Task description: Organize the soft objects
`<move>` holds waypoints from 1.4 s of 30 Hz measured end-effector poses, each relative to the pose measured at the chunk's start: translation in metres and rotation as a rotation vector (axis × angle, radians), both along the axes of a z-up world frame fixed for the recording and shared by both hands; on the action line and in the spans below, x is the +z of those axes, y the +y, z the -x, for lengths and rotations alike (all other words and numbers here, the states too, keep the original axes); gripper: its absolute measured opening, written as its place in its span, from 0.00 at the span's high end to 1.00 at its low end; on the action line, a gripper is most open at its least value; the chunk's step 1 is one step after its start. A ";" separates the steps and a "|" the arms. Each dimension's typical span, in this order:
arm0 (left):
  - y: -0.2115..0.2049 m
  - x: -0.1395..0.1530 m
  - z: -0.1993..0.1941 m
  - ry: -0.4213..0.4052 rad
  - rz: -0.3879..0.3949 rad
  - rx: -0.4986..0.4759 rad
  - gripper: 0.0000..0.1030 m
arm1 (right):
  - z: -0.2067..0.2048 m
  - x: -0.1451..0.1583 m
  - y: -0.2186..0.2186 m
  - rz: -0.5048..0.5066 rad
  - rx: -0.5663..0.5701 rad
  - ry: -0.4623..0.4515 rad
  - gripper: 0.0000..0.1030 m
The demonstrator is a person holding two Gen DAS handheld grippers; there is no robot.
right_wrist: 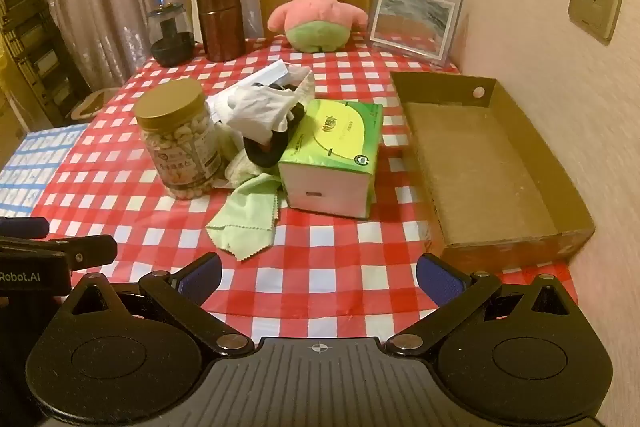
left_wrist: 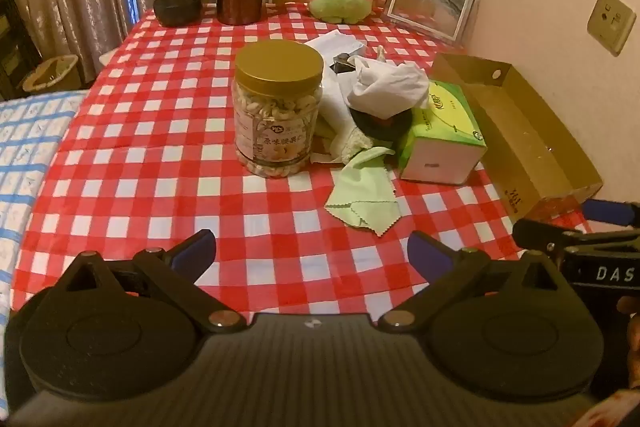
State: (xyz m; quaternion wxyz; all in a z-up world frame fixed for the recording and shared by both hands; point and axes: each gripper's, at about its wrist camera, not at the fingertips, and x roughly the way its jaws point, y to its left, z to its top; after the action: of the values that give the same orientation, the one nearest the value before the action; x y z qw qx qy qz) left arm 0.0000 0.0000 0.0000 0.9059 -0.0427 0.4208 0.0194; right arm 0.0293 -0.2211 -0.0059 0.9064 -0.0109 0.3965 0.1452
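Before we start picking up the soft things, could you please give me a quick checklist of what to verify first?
1. Left gripper open and empty: ok.
2. Right gripper open and empty: ok.
3. Cardboard box has free room inside: ok.
4. Green cloth lies nearest, with no object on its front part: ok.
5. White cloth free to lift: not ok, it is piled with other items between the nut jar and the tissue box.
6. What lies under the pile: cannot tell.

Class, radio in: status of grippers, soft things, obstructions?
Left gripper, right gripper open, empty. Green cloth loose, cardboard tray empty. Tissue box between.
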 end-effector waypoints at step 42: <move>-0.004 0.002 0.002 0.001 0.043 -0.006 0.05 | 0.004 0.008 -0.004 0.007 -0.004 -0.015 0.00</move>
State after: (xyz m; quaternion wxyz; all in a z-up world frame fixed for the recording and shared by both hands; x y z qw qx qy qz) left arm -0.0024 -0.0035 0.0020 0.9046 -0.0612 0.4219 0.0077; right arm 0.0253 -0.2251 0.0018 0.9097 -0.0141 0.3902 0.1417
